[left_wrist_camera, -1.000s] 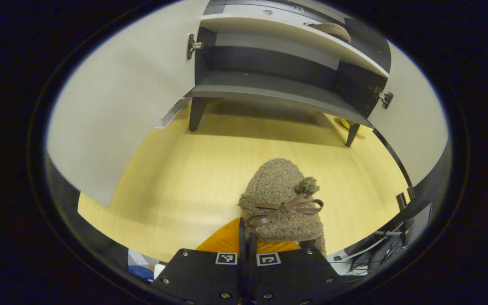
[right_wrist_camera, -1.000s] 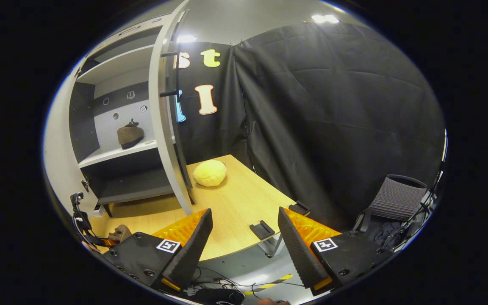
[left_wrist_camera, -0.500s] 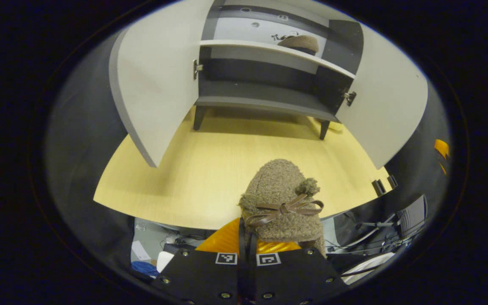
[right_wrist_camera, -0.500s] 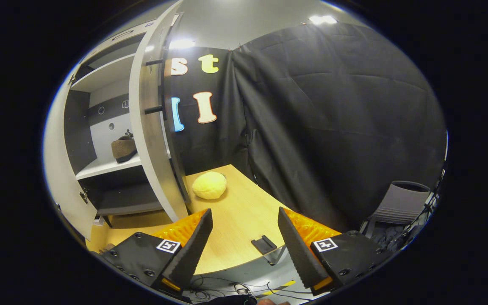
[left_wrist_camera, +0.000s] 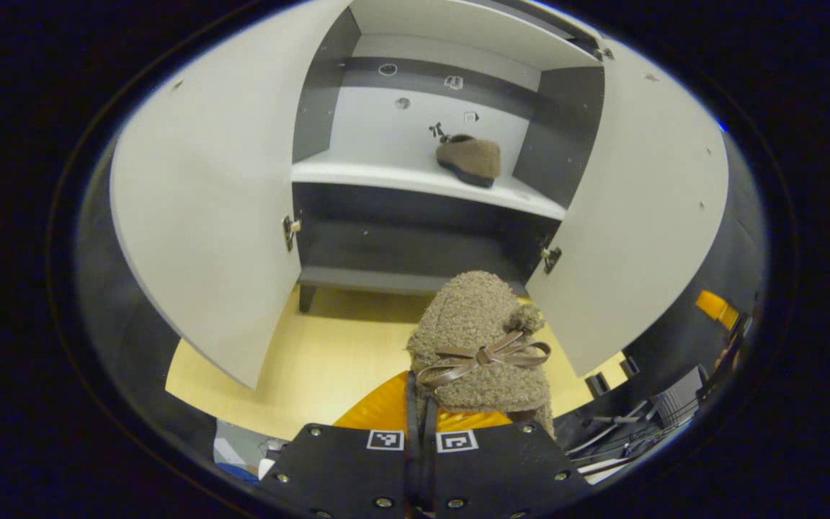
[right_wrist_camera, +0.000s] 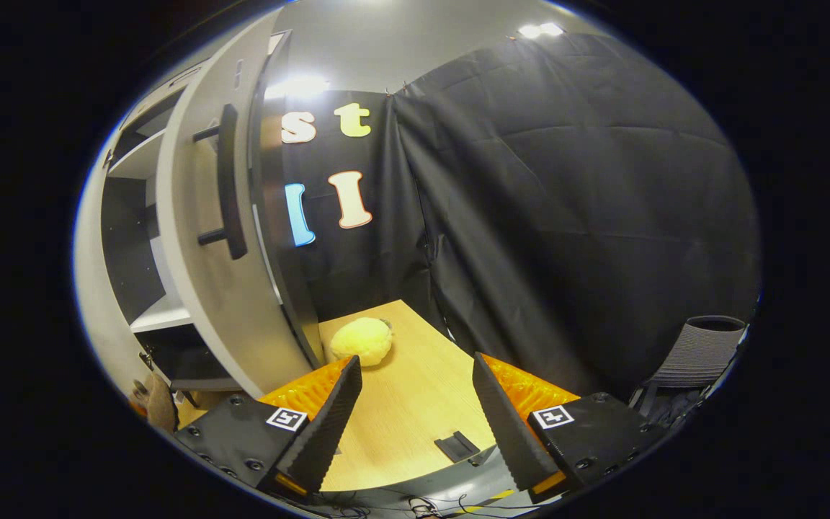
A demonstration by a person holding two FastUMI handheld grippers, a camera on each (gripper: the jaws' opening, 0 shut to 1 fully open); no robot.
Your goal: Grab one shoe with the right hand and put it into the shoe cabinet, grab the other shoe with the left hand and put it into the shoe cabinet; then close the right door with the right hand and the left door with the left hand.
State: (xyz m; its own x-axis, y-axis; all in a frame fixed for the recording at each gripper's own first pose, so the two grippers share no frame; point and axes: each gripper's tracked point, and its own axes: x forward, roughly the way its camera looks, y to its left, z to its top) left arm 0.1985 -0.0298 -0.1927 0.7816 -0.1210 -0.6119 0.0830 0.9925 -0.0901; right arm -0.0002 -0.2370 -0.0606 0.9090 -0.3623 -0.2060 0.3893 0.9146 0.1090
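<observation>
In the left gripper view my left gripper is shut on a fuzzy brown shoe with a bow, held up in the air before the open shoe cabinet. A matching brown shoe sits on the cabinet's white upper shelf, right of centre. Both doors stand wide: the left door and the right door. In the right gripper view my right gripper is open and holds nothing, beside the right door with its dark bar handle. The held shoe peeks in at the lower left.
The cabinet stands on a light wooden table. A yellow round cushion lies behind the right door. A small black bracket sits at the table's near edge, a grey chair to the right, and cables lie on the floor below.
The left gripper has risen with the shoe; the cabinet's upper shelf and the shoe on it now sit centred ahead. The right gripper has swung so the right door's outer face and handle show.
</observation>
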